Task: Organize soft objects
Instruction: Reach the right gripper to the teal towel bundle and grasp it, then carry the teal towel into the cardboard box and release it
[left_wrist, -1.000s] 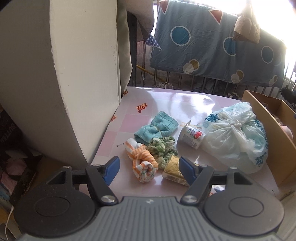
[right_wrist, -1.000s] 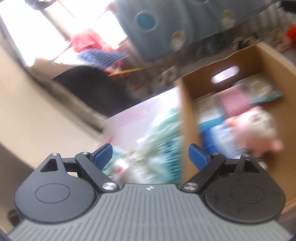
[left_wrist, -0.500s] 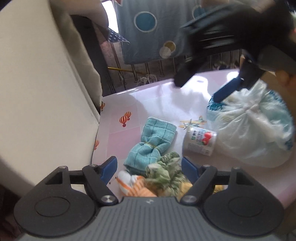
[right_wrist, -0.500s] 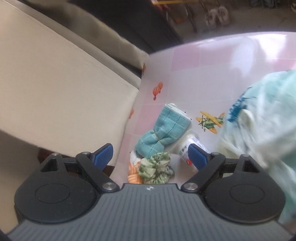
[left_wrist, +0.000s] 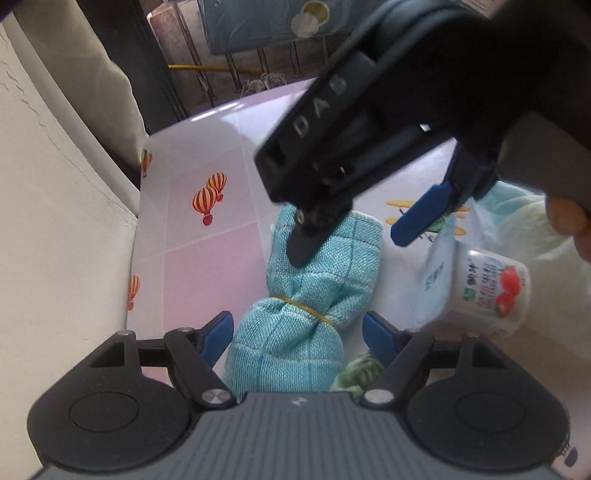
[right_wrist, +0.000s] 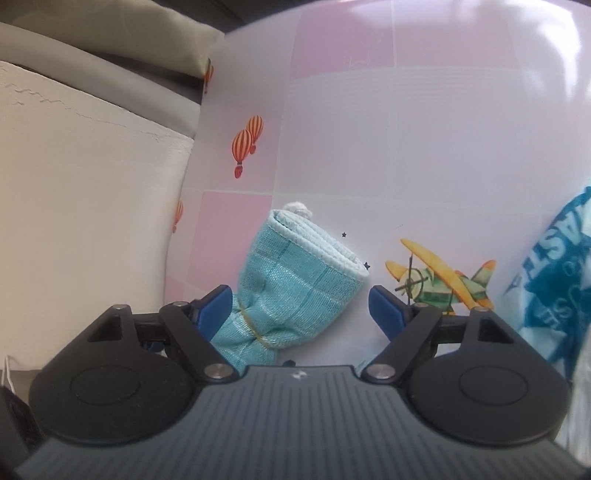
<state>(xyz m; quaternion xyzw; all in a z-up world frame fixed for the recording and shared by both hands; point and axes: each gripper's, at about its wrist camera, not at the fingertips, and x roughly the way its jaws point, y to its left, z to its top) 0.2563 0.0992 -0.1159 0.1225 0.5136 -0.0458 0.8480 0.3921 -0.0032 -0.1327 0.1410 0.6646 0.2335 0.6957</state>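
Both hand-held grippers are now brought down over the teal cloth bundle (left_wrist: 310, 295) on the table (right_wrist: 424, 147), earlier seen from farther off. Left hand-held gripper (left_wrist: 297, 332) and right hand-held gripper (right_wrist: 299, 302) straddle it, empty; the right's jaws have just been closing. A two-ended pickup is judged imminent.

Raised letters "DAS" legible on black side of right gripper (left_wrist: 354, 236), seen in left wrist view; rest of word cut off/blurred

White yogurt cup (left_wrist: 484, 291) w/ strawberry pic: green + red print, non-Latin characters, can't read

Plastic bag (right_wrist: 554, 288), right wrist view: big teal block letters, partial, approx "ASTE" running sideways, plus round teal emblem w/ smaller letters, too broken up to read

No numbers legible anywhere
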